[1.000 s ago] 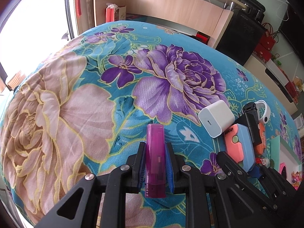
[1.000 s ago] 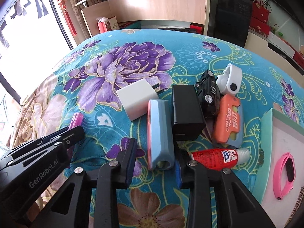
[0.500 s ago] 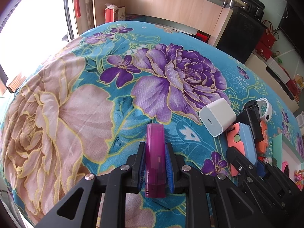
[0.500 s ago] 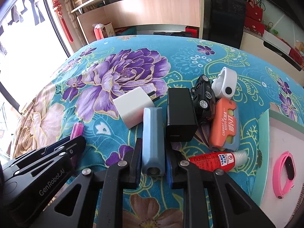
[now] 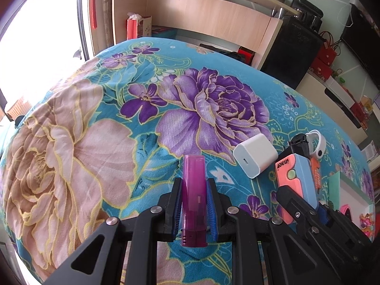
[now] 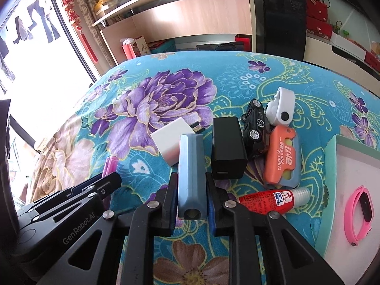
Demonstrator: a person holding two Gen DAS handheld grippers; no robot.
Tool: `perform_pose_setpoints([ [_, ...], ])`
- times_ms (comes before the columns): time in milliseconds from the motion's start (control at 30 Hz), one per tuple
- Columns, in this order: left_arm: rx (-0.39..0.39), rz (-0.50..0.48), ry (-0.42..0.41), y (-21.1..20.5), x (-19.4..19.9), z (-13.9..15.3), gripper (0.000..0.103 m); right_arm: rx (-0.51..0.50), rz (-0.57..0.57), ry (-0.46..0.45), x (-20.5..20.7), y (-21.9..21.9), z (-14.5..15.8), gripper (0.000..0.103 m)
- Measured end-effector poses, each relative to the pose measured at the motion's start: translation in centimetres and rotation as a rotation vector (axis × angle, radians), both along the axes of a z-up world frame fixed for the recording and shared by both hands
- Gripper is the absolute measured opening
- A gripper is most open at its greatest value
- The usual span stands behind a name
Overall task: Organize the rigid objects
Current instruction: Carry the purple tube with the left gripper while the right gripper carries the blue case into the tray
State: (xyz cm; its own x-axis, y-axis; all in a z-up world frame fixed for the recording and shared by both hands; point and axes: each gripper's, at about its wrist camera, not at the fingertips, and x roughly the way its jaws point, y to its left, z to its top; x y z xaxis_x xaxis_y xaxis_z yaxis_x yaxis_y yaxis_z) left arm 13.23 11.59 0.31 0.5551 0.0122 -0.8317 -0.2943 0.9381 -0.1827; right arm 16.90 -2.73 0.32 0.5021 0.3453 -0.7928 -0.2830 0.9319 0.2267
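Your left gripper point(image 5: 194, 204) is gripping the purple lighter point(image 5: 192, 190), your right gripper point(image 6: 191, 196) is clamping the blue knife point(image 6: 190, 171); the tray point(image 6: 332, 166) is holding a pink wristband point(image 6: 358, 213).

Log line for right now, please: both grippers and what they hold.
left gripper: shut on purple lighter | right gripper: shut on blue toy | both low over bedspread | tray at right
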Motion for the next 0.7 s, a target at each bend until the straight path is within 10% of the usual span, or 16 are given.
perform_pose_setpoints([
  [700,0.018,-0.391,-0.174,-14.3,-0.5,6.0,0.021,-0.070,-0.504,-0.022,-3.0,-17.6,4.7,0.021],
])
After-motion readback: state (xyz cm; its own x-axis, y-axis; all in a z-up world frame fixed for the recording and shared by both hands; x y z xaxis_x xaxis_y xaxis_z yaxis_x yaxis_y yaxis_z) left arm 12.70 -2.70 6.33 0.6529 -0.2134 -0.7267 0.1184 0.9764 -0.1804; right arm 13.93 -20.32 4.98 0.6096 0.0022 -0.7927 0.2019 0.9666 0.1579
